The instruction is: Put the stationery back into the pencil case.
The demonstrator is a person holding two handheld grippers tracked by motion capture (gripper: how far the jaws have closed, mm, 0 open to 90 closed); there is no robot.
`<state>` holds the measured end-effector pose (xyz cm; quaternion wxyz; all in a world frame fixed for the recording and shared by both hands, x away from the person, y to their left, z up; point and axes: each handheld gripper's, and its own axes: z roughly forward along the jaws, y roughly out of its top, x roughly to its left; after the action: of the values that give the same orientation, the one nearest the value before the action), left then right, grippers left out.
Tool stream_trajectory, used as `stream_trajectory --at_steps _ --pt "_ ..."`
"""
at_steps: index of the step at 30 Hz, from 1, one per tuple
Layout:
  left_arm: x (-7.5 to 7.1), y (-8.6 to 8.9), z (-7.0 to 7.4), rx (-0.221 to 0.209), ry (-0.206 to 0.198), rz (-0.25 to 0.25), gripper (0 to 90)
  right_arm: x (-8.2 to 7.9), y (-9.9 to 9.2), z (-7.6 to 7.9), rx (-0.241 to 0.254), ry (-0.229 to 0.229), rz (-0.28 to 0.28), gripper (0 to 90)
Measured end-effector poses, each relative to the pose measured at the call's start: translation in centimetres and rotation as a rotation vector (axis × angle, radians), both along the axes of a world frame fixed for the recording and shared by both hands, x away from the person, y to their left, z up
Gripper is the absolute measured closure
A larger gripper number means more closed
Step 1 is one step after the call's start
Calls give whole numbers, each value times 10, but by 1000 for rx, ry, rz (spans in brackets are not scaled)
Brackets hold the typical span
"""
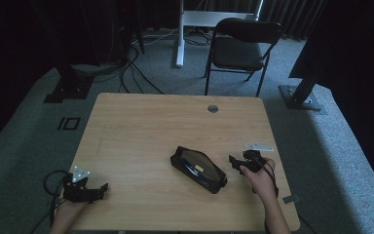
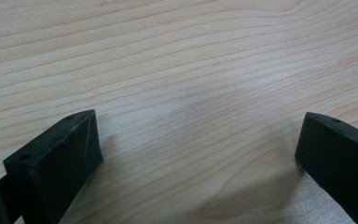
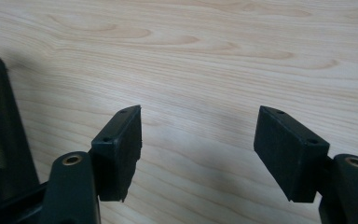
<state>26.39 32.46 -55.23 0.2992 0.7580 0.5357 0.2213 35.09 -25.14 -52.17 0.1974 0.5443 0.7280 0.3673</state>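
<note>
High view: a light wooden worktop (image 1: 141, 126) is seen from above. Near its front left corner the left gripper (image 1: 97, 189) is held low over the wood in a hand (image 1: 68, 210), a grey three-cornered plate being carried on top of it. In the left gripper view its two black jaws are spread wide, with bare wood grain alone between them. At the middle of the worktop, toward the front edge, an open black fabric pencil case (image 1: 197, 169) is laid slantwise, with blue and pale items visible inside. Just beside the case's right end, near the right edge, the right gripper (image 1: 233, 161) is held in the other hand (image 1: 259, 179). In the right gripper view its jaws are parted and nothing is grasped; the case's dark wall (image 3: 0, 135) is seen at the frame's left.
</note>
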Motion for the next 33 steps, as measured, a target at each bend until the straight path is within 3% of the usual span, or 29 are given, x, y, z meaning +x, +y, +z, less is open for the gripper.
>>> stream_trajectory --at_steps 17,33 --pt "0 0 0 2 1 -1 2 -25 -24 -10 -29 -19 -134 298" --pt "0 0 0 2 -1 -1 2 -44 -36 -19 -20 0 -196 238"
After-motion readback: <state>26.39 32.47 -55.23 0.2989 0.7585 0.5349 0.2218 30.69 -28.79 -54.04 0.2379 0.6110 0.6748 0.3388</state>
